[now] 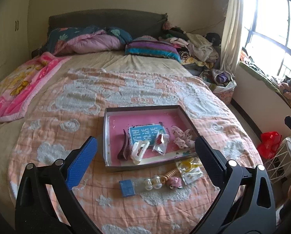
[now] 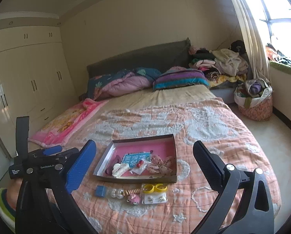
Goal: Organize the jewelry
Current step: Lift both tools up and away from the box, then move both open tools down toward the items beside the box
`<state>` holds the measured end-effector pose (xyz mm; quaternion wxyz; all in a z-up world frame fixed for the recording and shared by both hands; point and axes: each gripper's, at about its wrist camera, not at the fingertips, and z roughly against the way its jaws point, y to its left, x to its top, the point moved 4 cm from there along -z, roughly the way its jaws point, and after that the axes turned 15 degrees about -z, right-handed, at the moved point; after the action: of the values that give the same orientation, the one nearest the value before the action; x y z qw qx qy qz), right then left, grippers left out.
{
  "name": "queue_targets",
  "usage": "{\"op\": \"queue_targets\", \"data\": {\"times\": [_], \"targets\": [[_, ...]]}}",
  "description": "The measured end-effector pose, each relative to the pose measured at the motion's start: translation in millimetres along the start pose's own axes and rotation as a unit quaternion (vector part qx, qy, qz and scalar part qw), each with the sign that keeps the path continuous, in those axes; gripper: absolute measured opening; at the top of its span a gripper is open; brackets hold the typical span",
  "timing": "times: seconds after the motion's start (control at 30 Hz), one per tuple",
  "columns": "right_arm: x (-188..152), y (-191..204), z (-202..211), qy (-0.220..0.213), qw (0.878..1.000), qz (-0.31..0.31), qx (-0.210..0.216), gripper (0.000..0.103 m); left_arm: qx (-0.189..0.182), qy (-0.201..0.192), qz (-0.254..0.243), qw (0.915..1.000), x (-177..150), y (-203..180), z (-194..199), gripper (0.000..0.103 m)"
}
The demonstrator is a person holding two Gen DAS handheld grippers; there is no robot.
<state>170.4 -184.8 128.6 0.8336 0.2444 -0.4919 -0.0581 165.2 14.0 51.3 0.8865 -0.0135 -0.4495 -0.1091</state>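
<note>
A shallow box with a pink floor (image 1: 114, 132) (image 2: 126, 146) lies on the orange quilt. In it are a dark hair clip (image 1: 124, 148), a white claw clip (image 1: 138, 151) (image 2: 121, 168), a small clear packet with a red piece (image 1: 161, 143) (image 2: 139, 165) and a spotted fabric bow (image 1: 182, 138) (image 2: 161, 163). On the quilt in front of the box lie a blue square (image 1: 127, 187) (image 2: 101, 191), clear beads (image 1: 153, 182) (image 2: 116, 192), a pink charm (image 1: 174, 182) (image 2: 133, 198), yellow rings (image 2: 155, 188) and an earring card (image 2: 154, 198). My left gripper (image 1: 145, 167) and right gripper (image 2: 144, 167) are open and empty, above the items.
Pillows and a folded duvet (image 1: 90, 41) lie at the headboard. A pink blanket (image 1: 18, 85) is at the left of the bed. Piled clothes (image 1: 194, 42) and a full basket (image 2: 254, 99) are at the right by the window. Wardrobes (image 2: 28, 74) line the left wall.
</note>
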Motion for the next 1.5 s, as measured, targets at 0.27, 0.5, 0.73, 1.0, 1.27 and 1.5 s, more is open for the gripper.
{"op": "queue_targets", "data": {"times": [0.27,0.5,0.73,1.0,1.27,1.5], "targets": [[0.5,-4.8,21.1,-0.008,1.000,0.002,0.000,0.099,-0.006,-0.007,-0.012,0.9999,0.3,-16.4,17.6,0.093],[-5.4,-16.8,33.8,-0.011,1.000,-0.005,-0.004,0.099,0.005,-0.007,-0.016,0.9998,-10.2,-25.2,34.5,0.093],[-20.4,-26.3,36.3,0.006,1.000,-0.004,-0.004,0.099,0.004,0.009,-0.020,0.9998,-32.5,-32.3,40.0,0.093],[-39.1,-35.0,29.9,0.021,1.000,-0.011,-0.008,0.099,0.004,0.040,-0.020,0.9990,-59.9,-29.6,28.2,0.093],[-56.4,-32.9,18.9,0.043,0.999,0.004,-0.012,0.099,0.005,0.061,-0.023,0.9978,-78.1,-27.7,17.5,0.093],[-82.7,-32.7,-4.8,0.083,0.996,0.017,-0.018,0.099,0.010,0.085,-0.014,0.9962,-100.1,-20.6,2.0,0.093]]}}
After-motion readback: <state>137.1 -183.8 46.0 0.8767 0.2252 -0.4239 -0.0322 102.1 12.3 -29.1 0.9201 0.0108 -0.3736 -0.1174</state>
